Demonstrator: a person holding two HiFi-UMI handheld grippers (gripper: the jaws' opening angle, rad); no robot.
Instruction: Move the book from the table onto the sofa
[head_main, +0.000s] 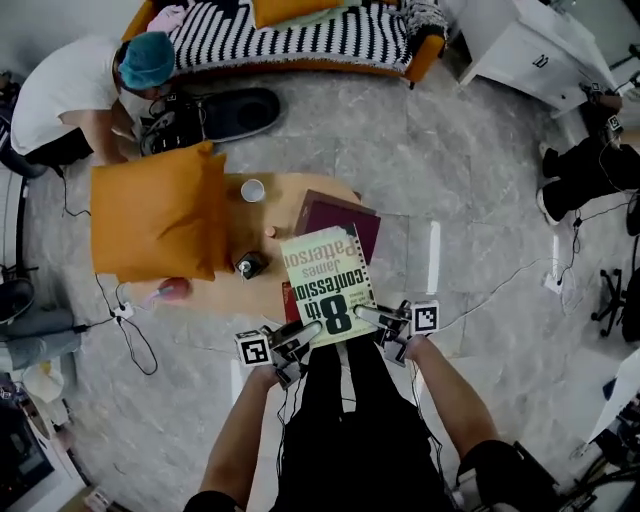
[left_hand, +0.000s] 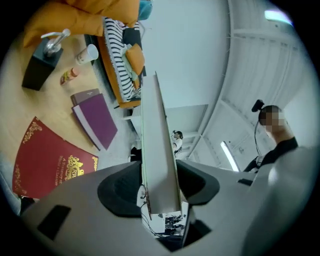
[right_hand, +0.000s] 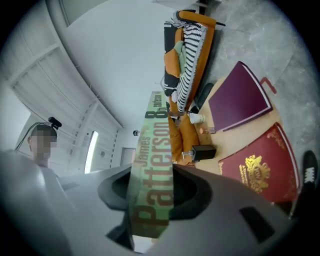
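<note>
The book (head_main: 325, 280), a pale green paperback with brown lettering, hangs above the near edge of the wooden table (head_main: 300, 190), held flat between both grippers. My left gripper (head_main: 300, 335) is shut on its near left corner; in the left gripper view the white page edge (left_hand: 157, 150) runs up between the pads of that gripper (left_hand: 159, 192). My right gripper (head_main: 372, 318) is shut on the near right corner, with the printed spine (right_hand: 152, 165) clamped in its jaws (right_hand: 150, 200). The sofa (head_main: 425, 55), orange under a striped blanket, stands far across the floor.
Under the lifted book lie a red book (left_hand: 50, 160) and a maroon book (head_main: 345, 215). An orange cushion (head_main: 155, 215), a white cup (head_main: 253, 190) and a black dispenser (head_main: 248, 265) share the table. A person (head_main: 70, 95) crouches at the far left; cables cross the floor.
</note>
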